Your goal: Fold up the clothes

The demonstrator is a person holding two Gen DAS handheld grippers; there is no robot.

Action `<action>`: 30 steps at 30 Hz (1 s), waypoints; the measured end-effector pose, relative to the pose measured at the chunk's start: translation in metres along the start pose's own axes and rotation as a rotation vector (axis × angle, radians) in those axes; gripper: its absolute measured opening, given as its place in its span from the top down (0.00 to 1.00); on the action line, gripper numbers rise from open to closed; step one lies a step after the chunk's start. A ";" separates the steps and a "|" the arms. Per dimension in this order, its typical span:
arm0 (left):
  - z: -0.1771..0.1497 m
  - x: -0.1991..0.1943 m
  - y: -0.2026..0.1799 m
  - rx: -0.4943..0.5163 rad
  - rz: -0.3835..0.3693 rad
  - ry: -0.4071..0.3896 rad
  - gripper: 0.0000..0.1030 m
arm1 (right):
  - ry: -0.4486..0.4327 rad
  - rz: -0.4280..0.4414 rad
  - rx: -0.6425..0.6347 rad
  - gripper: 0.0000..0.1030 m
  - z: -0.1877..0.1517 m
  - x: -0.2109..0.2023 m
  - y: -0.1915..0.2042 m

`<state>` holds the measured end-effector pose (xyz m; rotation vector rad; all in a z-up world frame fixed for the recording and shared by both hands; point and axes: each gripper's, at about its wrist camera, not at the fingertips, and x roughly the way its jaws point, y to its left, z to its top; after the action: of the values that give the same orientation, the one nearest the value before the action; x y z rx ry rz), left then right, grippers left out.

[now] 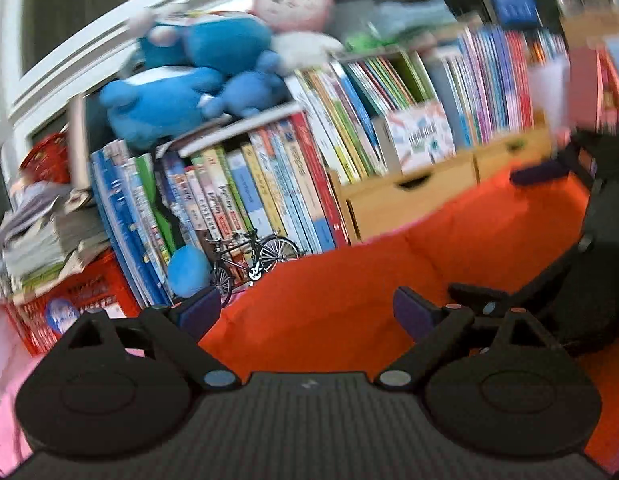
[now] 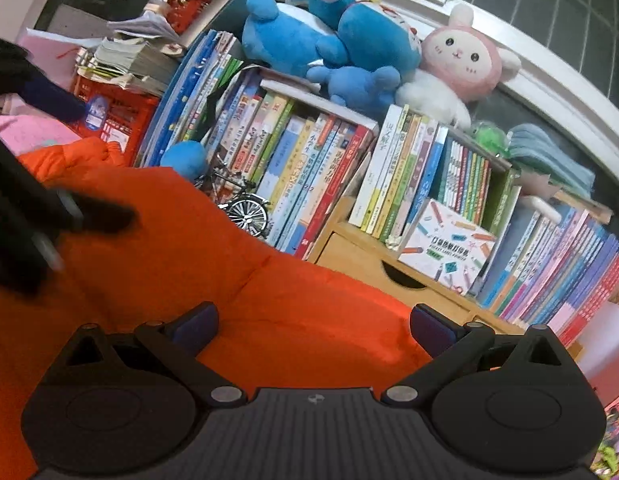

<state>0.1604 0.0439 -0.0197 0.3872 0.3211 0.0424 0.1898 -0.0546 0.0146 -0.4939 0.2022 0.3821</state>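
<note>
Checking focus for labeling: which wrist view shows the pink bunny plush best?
Right wrist: the pink bunny plush is sharp, its face features clear. Left wrist shows it at the top edge, motion-blurred, ears partly cropped.

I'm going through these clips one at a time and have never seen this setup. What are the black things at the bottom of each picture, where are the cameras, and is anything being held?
Each picture comes from a camera mounted on a hand-held two-finger tool, looking forward along its fingers. The black shapes at the bottom are those tools: the left tool and the right tool. Both stand open and hold nothing. Under them lies an orange garment, spread out. Behind it stand rows of books, with plush toys on top and a small model bicycle in front. The dark blurred shape at the left of the right view is probably the other tool.
</note>
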 end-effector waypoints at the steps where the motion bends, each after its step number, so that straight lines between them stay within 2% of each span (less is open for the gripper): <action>1: -0.001 0.007 -0.002 0.010 0.008 0.018 0.08 | 0.005 0.008 0.006 0.00 -0.001 0.002 -0.001; 6: -0.006 0.041 0.007 -0.050 -0.038 0.160 0.00 | 0.040 0.031 0.024 0.00 -0.009 0.012 -0.001; 11: -0.012 0.051 0.007 0.007 -0.070 0.175 0.00 | 0.074 0.034 0.027 0.00 -0.011 0.019 0.000; 20: -0.020 0.057 0.018 -0.018 -0.096 0.176 0.00 | 0.114 0.002 0.025 0.00 -0.018 0.025 -0.005; 25: -0.026 0.060 0.040 -0.035 -0.118 0.191 0.00 | 0.130 -0.021 0.041 0.00 -0.024 0.025 -0.019; 30: -0.031 0.058 0.056 -0.027 -0.083 0.199 0.00 | 0.146 -0.052 0.062 0.00 -0.031 0.023 -0.035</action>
<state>0.2062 0.1133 -0.0433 0.3436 0.5327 0.0039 0.2216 -0.0915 -0.0031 -0.4656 0.3409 0.2887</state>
